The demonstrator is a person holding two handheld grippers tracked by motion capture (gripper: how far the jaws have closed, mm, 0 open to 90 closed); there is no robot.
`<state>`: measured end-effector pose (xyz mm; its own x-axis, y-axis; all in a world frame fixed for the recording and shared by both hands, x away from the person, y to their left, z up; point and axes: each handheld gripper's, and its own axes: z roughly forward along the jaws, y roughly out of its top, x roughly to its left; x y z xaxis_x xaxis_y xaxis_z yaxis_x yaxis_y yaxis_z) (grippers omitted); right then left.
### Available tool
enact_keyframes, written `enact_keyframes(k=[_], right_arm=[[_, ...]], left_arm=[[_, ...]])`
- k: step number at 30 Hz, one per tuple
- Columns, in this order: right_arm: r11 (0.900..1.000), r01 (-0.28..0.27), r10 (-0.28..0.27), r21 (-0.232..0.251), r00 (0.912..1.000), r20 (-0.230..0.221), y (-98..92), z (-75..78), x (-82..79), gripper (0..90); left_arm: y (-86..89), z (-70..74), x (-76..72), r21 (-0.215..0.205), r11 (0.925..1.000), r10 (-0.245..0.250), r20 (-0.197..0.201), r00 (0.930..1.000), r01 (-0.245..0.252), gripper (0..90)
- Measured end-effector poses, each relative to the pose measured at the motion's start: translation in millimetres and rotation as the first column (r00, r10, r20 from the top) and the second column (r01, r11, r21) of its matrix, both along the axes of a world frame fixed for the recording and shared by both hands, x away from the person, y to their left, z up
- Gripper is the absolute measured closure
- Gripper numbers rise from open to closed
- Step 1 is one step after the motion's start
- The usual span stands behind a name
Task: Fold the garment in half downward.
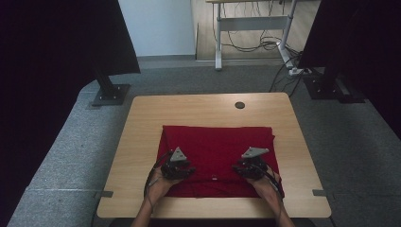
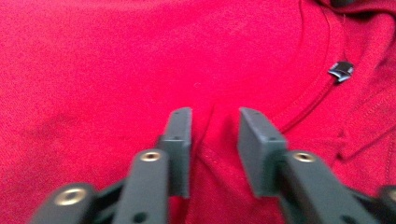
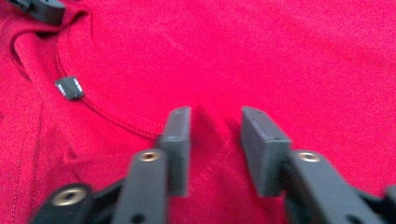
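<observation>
High view: a red T-shirt (image 1: 217, 146) lies spread flat on the near half of a wooden table (image 1: 142, 123), its collar toward the person at six o'clock. The left gripper (image 1: 177, 169) sits on the cloth at about seven o'clock from the shirt's middle, and the right gripper (image 1: 249, 168) at about five o'clock, each held by a hand coming in from the bottom edge.

Left gripper view: the jaws stand a little apart with a raised fold of red fabric by the collar seam between them; whether the pads already press on it I cannot tell. A small dark neck label (image 2: 341, 71) lies at two o'clock from the tips.

Right gripper view: the same stance, a pinched ridge of cloth between the parted jaws, grip unclear, with the label at ten o'clock.
</observation>
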<state>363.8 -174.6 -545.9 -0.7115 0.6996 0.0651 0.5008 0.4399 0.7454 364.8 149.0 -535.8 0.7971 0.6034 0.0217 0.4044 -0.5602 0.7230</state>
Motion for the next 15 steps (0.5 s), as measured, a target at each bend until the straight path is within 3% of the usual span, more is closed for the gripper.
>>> enact_keyframes(k=[1, 2, 3, 4, 5, 8, 9, 15], right_arm=[[1.0, 0.0, 0.0, 0.0, 1.0, 0.0, 0.0, 0.0, 0.0, 68.5], [1.0, 0.017, -0.017, -0.005, 0.9998, 0.007, -0.7, 1.5, -2.7, 68.5], [1.0, 0.017, -0.017, -0.005, 0.9998, 0.007, -0.7, 1.5, -2.7, 76.8], [1.0, 0.017, -0.017, -0.005, 0.9998, 0.007, -0.7, 1.5, -2.7, 76.8], [1.0, 0.016, -0.016, 0.018, 0.9999, 0.005, -4.6, 8.3, -8.1, 80.6], [0.999, 0.006, -0.007, 0.051, 0.9999, 0.013, -7.8, 14.3, -15.7, 80.6], [0.997, -0.007, 0.006, 0.082, 0.9999, 0.013, -10.4, 19.2, -23.2, 80.5], [0.992, -0.031, 0.028, 0.119, 0.9992, 0.028, -14.6, 27.1, -38.6, 79.7]], left_arm=[[0.0, 0.0, 0.0, 0.0, 1.0, 0.0, 0.0, 1.0, 0.0, 73.3], [0.0, 0.0, 0.0, 0.0, 1.0, 0.0, 0.0, 1.0, 0.0, 73.3], [1.5, 5.6, -4.8, -0.013, 0.9999, 0.002, 0.024, 0.9997, -0.001, 73.3], [1.5, 5.6, -4.8, -0.013, 0.9999, 0.002, 0.024, 0.9997, -0.001, 78.8], [2.7, 10.2, -9.2, -0.023, 0.9997, 0.001, 0.04, 0.9992, 0.0, 78.8], [3.5, 16.3, -19.6, -0.024, 0.9996, -0.013, 0.058, 0.9982, 0.014, 78.7], [3.9, 17.5, -22.9, -0.022, 0.9995, -0.02, 0.063, 0.9978, 0.022, 77.6], [7.0, 17.6, -33.5, -0.045, 0.9983, -0.034, 0.059, 0.9977, 0.037, 67.8]])
